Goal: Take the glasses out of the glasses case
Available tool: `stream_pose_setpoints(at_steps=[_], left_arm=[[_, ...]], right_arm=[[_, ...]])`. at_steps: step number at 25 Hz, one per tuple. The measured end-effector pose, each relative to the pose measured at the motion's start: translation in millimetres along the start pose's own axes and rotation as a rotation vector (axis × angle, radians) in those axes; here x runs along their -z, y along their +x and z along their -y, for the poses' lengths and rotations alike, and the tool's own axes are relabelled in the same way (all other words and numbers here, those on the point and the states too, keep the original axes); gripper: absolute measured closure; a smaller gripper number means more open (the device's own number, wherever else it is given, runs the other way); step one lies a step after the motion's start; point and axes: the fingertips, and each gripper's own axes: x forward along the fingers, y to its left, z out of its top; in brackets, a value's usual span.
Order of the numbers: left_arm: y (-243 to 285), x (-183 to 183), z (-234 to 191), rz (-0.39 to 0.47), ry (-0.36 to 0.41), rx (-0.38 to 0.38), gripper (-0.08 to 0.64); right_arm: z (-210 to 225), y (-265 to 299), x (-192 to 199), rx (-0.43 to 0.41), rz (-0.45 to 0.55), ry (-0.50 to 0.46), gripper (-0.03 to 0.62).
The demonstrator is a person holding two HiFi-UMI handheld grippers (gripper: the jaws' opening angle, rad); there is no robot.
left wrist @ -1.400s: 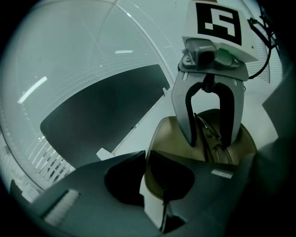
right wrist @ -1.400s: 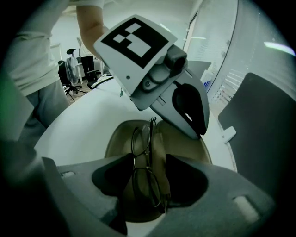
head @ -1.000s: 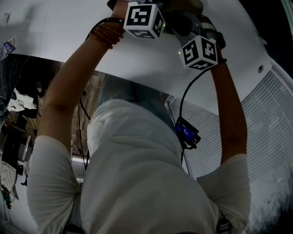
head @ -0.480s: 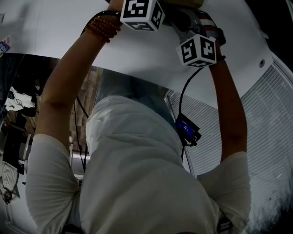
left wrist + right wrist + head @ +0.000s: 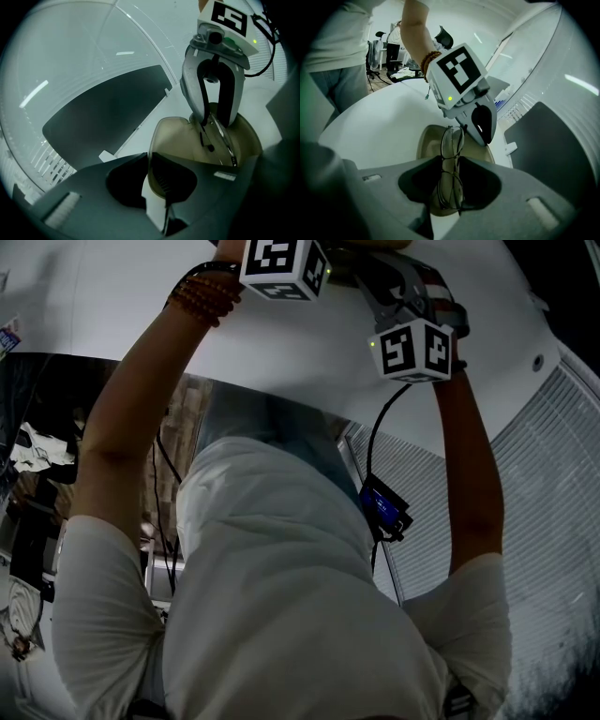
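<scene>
Though the white table point(image 5: 379, 117) bears the open glasses case point(image 5: 176, 136), its rim pinched by the near-shut left gripper point(image 5: 148, 161), removal is barely begun: the right gripper point(image 5: 450, 161), jaws just closed partway, clasps the folded glasses point(image 5: 453, 140), not yet out, long axis along the case, pointing towards the left gripper.

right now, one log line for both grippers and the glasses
left gripper: shut on case rim | right gripper: jaws have just been closing, now gripping glasses | glasses: in open case, not lifted out
</scene>
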Motion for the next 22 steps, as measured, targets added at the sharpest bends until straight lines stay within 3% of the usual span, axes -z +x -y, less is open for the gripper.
stream_pose_setpoints(at_steps=[15, 22], left_arm=[[5, -13, 8, 0.019, 0.054, 0.025, 0.522], [7, -9, 9, 0.013, 0.064, 0.027, 0.523]], right_arm=[[50, -62, 21, 0.217, -0.012, 0.106, 0.483], [53, -101, 68, 0.268, -0.084, 0.206, 0.484]])
